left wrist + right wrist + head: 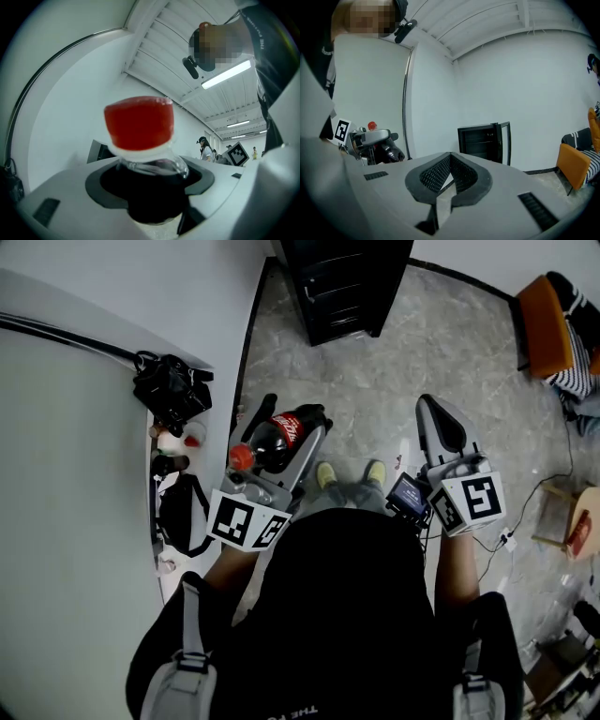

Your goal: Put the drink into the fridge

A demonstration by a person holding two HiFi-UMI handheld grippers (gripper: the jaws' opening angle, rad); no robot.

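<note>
Dark plastic cola bottle with red cap (277, 442) is lying lengthwise between the left gripper's (295, 418) jaws, cap toward its camera. The jaws are clamping it, spread wide. The red label's white script is too small to read. Right gripper (441, 423) is hanging closed, empty. Black fridge (342, 287) is standing open ahead.

On the red label (289, 427) of the dark plastic drink bottle with a red cap (270, 448), at the left: white curly writing, too small to read. On the black shirt (328, 615), at the near edge: pale upside-down letters, "THE", the rest cut off. On the left white cube (246, 521) and the right white cube (473, 501): black square marks, no words.
</note>
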